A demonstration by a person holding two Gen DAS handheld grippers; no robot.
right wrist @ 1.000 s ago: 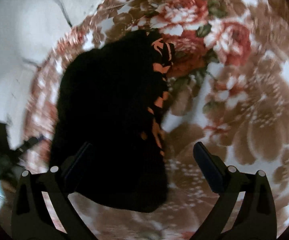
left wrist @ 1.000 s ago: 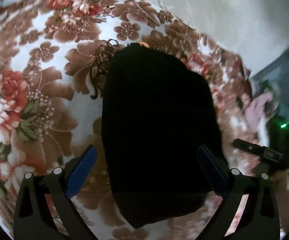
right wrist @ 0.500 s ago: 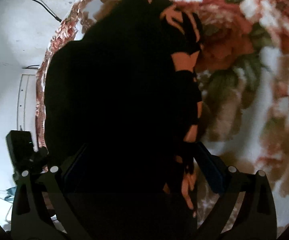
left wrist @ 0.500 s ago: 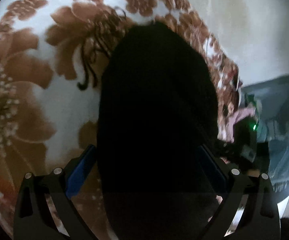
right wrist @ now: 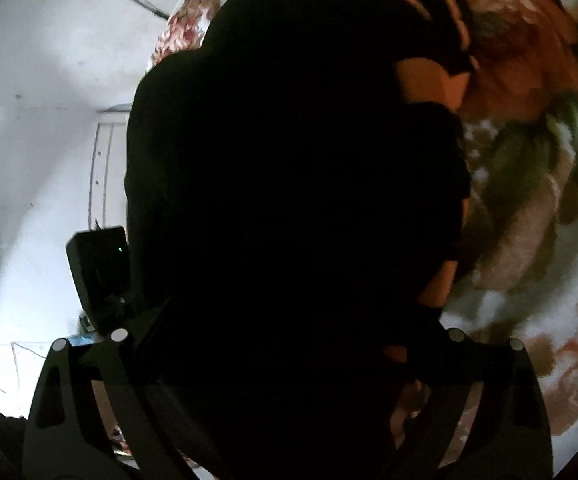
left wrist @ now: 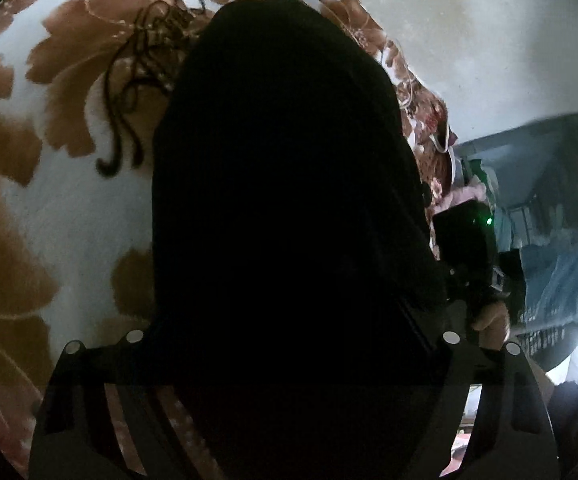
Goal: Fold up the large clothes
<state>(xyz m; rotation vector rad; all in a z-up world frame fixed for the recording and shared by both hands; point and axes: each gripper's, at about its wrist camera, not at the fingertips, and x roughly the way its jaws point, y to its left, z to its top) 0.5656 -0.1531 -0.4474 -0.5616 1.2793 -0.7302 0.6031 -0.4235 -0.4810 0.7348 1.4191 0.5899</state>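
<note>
— Where's the garment?
— The black garment [left wrist: 281,208] lies folded on the floral blanket [left wrist: 49,200], between both claws; their jaws have just been closing.
— Advice?
— I'd grab the near edge evenly, both sides.

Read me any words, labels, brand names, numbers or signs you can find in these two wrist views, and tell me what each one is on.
No readable text in either view.
Black folded garment: no label or print visible.
Its orange patches: a pattern, no letters.
Brown and red floral blanket: flowers only.
Black device with a green light: no marking can be made out.
Cluttered blue background: too blurred to read.
</note>
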